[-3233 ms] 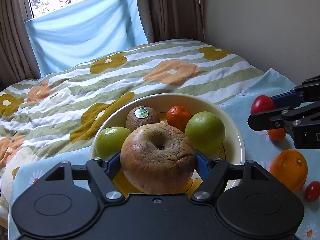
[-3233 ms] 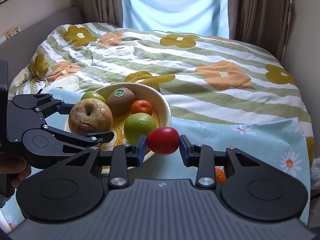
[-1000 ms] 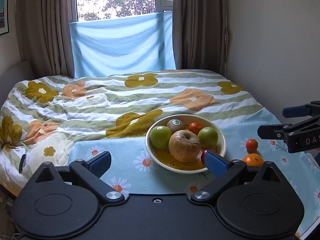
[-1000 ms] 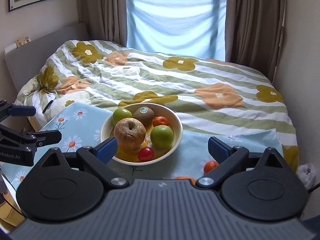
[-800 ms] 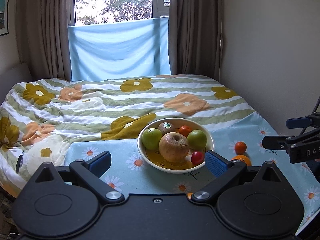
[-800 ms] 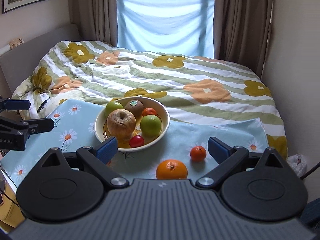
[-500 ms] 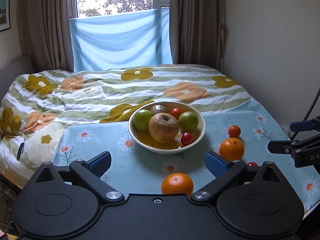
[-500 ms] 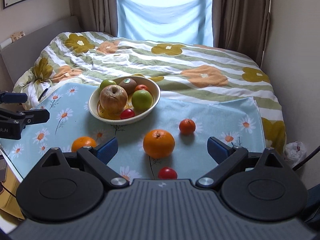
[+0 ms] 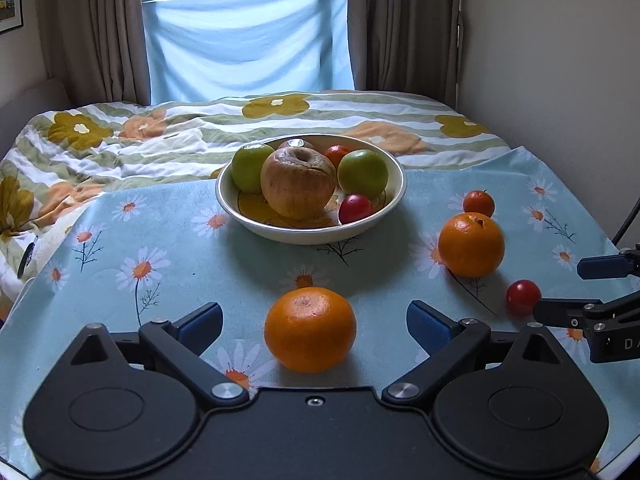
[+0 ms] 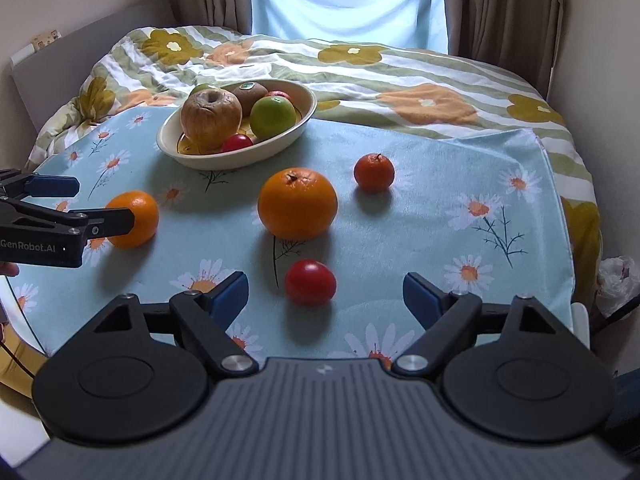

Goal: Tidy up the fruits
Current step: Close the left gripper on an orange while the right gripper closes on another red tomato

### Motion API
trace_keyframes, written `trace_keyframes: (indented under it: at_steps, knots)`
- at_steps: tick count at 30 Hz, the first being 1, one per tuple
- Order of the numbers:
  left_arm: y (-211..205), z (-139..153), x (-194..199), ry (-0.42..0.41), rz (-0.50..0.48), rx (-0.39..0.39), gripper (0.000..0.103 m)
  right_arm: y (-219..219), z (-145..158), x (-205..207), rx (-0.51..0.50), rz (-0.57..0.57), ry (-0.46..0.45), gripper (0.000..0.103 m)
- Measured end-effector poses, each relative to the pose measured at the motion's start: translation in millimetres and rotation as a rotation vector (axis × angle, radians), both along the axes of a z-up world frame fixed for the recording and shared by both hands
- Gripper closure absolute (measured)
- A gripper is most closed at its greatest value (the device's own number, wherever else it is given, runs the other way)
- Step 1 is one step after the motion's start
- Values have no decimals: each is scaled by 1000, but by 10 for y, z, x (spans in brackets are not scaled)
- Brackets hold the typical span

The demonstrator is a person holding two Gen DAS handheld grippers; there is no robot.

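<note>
left gripper (image 9: 314,322) spread wide, right gripper (image 10: 324,294) spread wide, both low

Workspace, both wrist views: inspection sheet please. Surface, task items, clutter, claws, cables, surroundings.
Surface: daisy tablecloth, light blue, lying flat.
Task items: bowl holds a wrinkled apple, two green fruits, a kiwi, a small orange fruit and a red tomato. Loose on the cloth: near orange, large orange, small tangerine, loose tomato.
Clutter: nothing seen.
Claws: left claw open, near orange between its fingers, untouched; right claw open, loose tomato just ahead.
Cables: dark cable at the right edge.
Surroundings: floral bedspread, curtains, blue-draped window.
</note>
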State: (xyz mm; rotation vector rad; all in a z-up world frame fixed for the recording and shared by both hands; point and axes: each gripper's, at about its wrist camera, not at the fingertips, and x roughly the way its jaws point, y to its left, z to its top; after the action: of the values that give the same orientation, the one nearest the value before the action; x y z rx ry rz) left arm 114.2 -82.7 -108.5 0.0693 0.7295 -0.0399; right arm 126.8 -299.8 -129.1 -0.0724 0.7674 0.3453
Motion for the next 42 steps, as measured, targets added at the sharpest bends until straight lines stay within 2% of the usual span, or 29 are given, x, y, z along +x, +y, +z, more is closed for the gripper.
trace_keyframes:
  at_steps: [7,13,16,17,30,36,42]
  knots:
    - [-14,-180,135,23,-2,11,9,71,-170,109,20,-21,40,19]
    - [1,-256,183,55,7,3,16,105,-197,160,22,-26,48,25]
    - [16,-295,213,75,2,-7,29,124,-202,165,18,-23,48,27]
    - [20,-311,224,85,3,-6,39,126,-203,167,16,-24,47,28]
    - [47,-308,81,88,2,-2,41,164,-218,209,19,-28,56,40]
    - [41,-304,54,86,9,3,41,182,-228,217,7,-21,50,55]
    - [43,-193,-42,53,26,-2,41,164,-141,166,21,-11,27,55]
